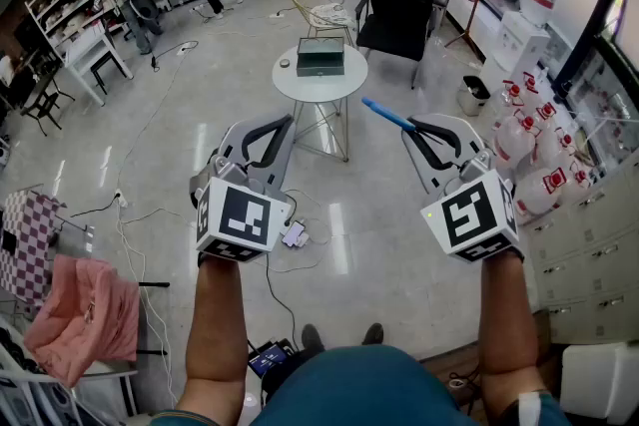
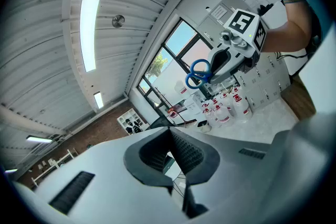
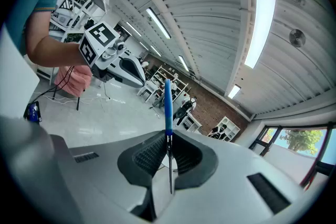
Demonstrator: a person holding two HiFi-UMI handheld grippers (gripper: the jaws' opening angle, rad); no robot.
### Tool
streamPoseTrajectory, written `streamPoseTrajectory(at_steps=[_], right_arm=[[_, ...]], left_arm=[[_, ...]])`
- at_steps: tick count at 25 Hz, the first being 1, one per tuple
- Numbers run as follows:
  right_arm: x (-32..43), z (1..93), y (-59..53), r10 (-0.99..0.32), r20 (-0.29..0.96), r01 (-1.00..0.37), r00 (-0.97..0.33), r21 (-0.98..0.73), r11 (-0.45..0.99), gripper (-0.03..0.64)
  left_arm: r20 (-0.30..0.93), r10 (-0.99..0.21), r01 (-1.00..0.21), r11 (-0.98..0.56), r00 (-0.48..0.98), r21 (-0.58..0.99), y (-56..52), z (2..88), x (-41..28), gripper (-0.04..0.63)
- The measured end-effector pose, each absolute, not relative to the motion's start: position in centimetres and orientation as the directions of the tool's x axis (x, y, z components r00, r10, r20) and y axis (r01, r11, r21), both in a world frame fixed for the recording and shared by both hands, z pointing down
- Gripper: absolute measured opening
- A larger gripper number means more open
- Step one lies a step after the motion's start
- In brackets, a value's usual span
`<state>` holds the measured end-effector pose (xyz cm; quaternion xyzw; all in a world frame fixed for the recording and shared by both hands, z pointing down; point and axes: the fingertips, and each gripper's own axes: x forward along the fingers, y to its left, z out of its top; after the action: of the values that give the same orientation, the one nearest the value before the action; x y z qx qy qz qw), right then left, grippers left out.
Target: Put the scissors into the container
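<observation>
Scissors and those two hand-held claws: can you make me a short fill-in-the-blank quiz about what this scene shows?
1. The gripper clamping the scissors is the person's ___ one.
2. The scissors' handle is coloured ___.
3. The container sits on a white table whose top is ___ in shape.
4. The left gripper has its jaws together, gripping ___.

Missing words: right; blue; round; nothing.

Black chair (image 1: 399,0); pink cloth (image 1: 85,314)

Light: was bright, from ceiling strip lights (image 2: 90,34) and windows (image 2: 181,42)
Glare: streaked the floor (image 1: 334,234)
Edges: fisheye-bent, corners black
Focus: left gripper (image 2: 170,139) body looked soft
</observation>
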<state>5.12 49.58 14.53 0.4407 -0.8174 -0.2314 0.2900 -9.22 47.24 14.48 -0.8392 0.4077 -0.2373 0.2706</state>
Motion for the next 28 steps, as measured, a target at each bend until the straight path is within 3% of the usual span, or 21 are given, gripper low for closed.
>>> streamPoseTrajectory(at_steps=[28], right_arm=[[14.8, 13.8, 52.6, -0.825, 0.203, -0.524, -0.527, 0.686, 0.504, 0.051]], left_arm=[[0.191, -0.855, -0.556, -0.466, 0.482, -0.688, 51.8, 14.2, 1.3, 0.018]])
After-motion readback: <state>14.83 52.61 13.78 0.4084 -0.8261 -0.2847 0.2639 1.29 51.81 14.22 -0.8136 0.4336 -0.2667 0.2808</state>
